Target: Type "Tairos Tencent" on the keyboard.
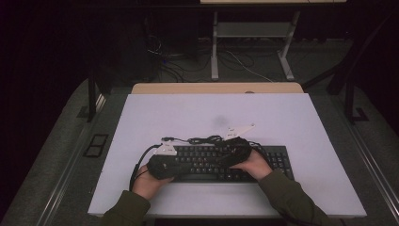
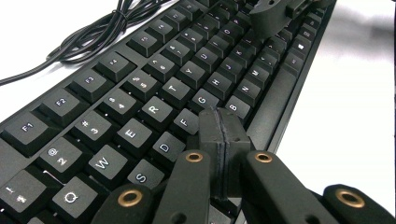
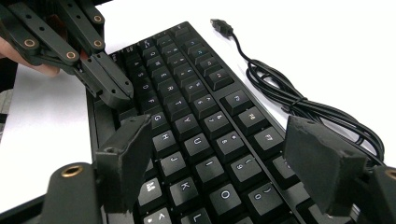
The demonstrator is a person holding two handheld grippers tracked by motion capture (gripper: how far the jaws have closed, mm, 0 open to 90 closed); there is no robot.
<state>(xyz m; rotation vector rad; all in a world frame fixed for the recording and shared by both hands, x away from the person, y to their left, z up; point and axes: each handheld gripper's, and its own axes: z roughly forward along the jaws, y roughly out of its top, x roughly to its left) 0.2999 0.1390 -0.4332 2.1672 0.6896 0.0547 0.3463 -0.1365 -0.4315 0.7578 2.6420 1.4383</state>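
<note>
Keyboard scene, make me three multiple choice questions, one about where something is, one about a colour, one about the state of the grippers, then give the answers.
1. Where does the bundled cable lie?
A. on the table beyond the keyboard's function-key row
B. on top of the keys
C. on the floor

2. What colour is the keyboard?
A. white
B. black
C. red

3. How do the two grippers stand?
A. both open
B. both shut
C. left gripper shut, right gripper open

Answers: 1 A, the cable rests on the white table beside the F keys. 2 B, keys and frame are black. 3 C, the left jaws press together, the right jaws stand wide apart.
</note>
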